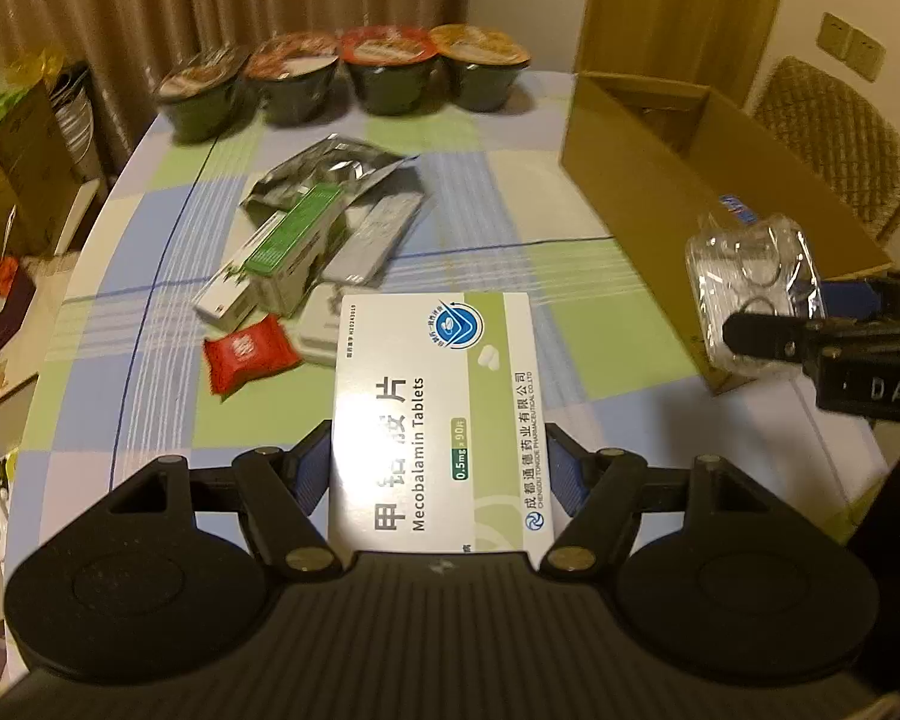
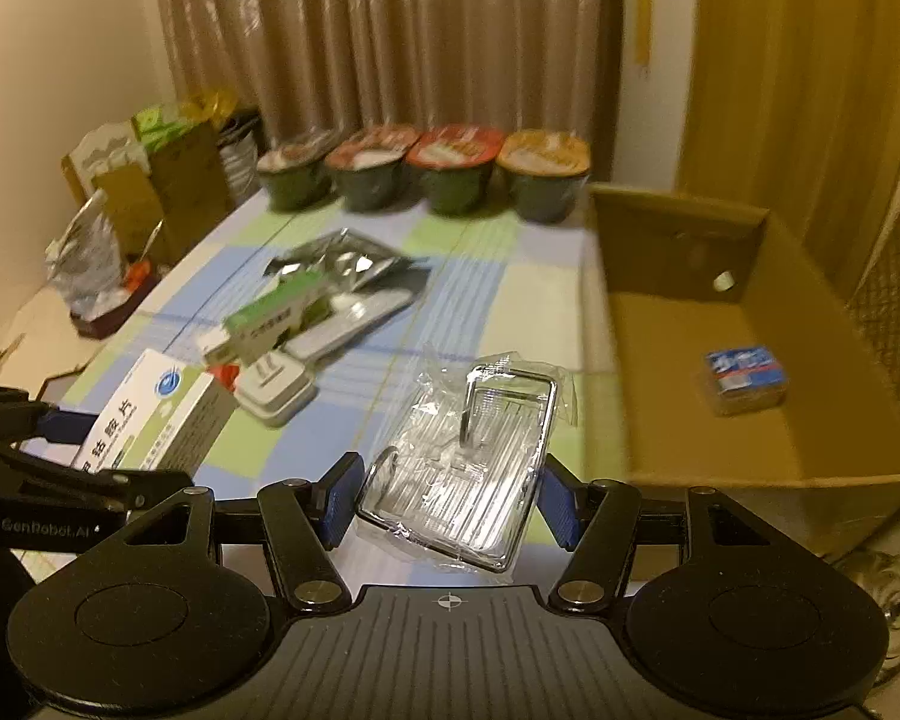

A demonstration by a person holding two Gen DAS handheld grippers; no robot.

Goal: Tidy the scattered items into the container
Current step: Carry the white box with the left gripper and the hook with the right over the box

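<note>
White-and-green Mecobalamin tablet box (image 1: 438, 420) sits clamped in the left gripper (image 1: 439, 468), lower centre. Right gripper (image 2: 444, 495) grasps a clear-wrapped chrome hook rack (image 2: 468, 468) beside the brown cardboard box (image 2: 720, 420).

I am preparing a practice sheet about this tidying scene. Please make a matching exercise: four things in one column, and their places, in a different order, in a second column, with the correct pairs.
Things
1. white and green Mecobalamin tablet box
2. clear plastic packet with a metal hook
3. small blue pack
4. red snack wrapper

Places
A. lying on the checked tablecloth
B. held in the right gripper
C. inside the brown cardboard box
D. held in the left gripper

Pairs: 1-D, 2-B, 3-C, 4-A
</note>
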